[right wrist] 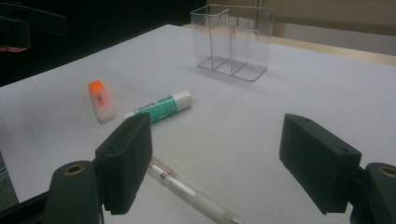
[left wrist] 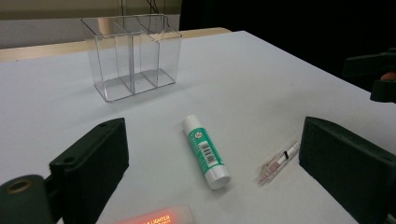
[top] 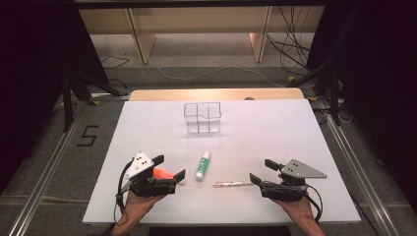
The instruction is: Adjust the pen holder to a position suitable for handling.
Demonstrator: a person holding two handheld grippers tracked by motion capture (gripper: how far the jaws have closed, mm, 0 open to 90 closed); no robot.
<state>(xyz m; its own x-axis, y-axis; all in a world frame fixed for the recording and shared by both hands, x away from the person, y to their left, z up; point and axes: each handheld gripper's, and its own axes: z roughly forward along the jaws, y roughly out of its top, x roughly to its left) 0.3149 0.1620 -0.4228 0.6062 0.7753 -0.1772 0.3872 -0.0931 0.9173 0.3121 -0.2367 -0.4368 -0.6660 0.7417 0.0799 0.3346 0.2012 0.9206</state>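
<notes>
A clear plastic organiser (top: 202, 117) with several compartments stands empty at the table's middle back; it also appears in the left gripper view (left wrist: 131, 56) and the right gripper view (right wrist: 232, 42). A green and white glue stick (top: 202, 165) (left wrist: 206, 151) (right wrist: 161, 107) lies in the middle. A clear pen (top: 232, 185) (left wrist: 277, 163) (right wrist: 189, 192) lies to its right. An orange and white highlighter (top: 165, 174) (right wrist: 101, 101) (left wrist: 159, 218) lies under my left gripper (top: 171, 166), which is open just above it. My right gripper (top: 263, 170) is open, just right of the pen's end.
The white table top (top: 275, 132) ends in a wooden strip (top: 216, 94) at the back. Shelving and cables (top: 290, 39) lie on the floor beyond. Dark frame legs (top: 66, 93) stand at both sides.
</notes>
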